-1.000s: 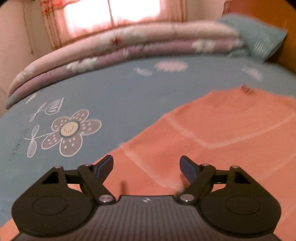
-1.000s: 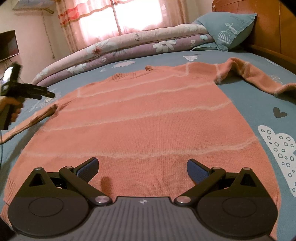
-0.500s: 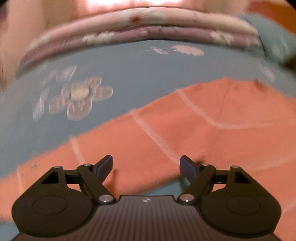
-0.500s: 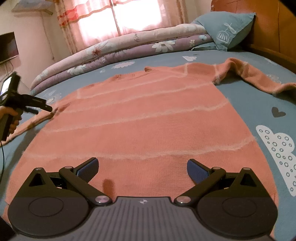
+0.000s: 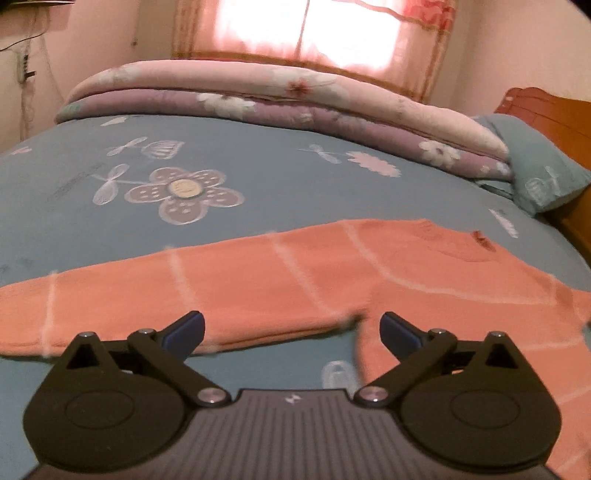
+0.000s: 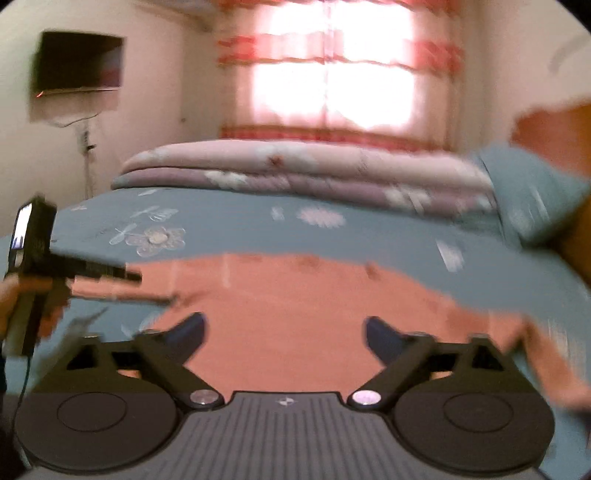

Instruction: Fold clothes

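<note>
Blue floral bedsheet covers the bed that serves as the work surface, and every place below is reckoned from the orange sweater spread flat on it. Over the sweater's near edge, where the left sleeve meets the body, the left gripper hovers with its jaws spread wide; they have just been opening, and nothing lies between the pads, only sheet and the sleeve's lower edge beyond them. Lifted above the sweater's hem side, the right gripper looks across the orange body; its jaws have just been closing somewhat yet stand well apart, and no cloth is pinched in them as far as the blurred picture shows. Left of the sweater in that same right wrist view, a hand carries the other tool out over the sleeve. Beyond the sweater's collar lie a rolled quilt and a teal pillow against the wooden headboard, with a curtained window behind. By my reading the garment is laid out and the first fold, the left sleeve turned in over the body, is about to begin. That calls for lowering the left tool onto the sleeve, closing on a good bite of knit, and carrying it across without dragging the body askew.
</note>
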The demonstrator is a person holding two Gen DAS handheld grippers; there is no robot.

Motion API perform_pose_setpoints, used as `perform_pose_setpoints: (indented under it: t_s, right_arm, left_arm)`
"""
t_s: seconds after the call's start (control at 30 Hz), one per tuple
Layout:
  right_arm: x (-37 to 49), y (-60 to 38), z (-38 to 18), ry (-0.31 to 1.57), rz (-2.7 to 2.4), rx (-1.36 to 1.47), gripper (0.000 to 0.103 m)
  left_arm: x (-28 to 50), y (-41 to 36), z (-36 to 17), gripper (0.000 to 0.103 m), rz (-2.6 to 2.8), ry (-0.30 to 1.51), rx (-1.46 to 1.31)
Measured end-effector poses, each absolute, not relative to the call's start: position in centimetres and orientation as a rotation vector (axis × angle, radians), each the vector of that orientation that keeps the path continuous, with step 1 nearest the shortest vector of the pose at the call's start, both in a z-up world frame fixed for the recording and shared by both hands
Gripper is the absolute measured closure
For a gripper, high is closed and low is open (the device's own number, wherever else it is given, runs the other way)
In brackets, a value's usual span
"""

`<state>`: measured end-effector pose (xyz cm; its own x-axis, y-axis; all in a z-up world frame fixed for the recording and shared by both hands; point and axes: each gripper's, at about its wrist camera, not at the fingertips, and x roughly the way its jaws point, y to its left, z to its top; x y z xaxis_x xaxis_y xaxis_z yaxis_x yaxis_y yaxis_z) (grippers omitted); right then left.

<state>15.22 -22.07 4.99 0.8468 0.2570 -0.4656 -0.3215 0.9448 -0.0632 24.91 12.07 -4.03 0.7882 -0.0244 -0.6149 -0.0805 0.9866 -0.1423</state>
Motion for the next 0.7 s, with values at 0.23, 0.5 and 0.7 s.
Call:
perform_pose_setpoints:
  t_s: [0.23, 0.5, 0.7]
  right_arm:
    - [28.9, -10.1, 3.2, 0.52, 0.338, -0.389, 0.066]
    - [43.3, -1.0, -5.3, 0.649, 0.273, -0.488, 0.084]
    - [46.2, 3.1, -9.9, 0.671, 0.102, -0.523, 0.083]
  left_arm:
    - [25.8, 14.6, -4.9, 0.002, 0.122, 0.655, -0.039]
    - [25.5, 19.5, -4.9, 0.002, 0.145, 0.666, -0.14]
    - [24.3, 23.9, -4.9, 0.002, 0.23, 0.639, -0.298]
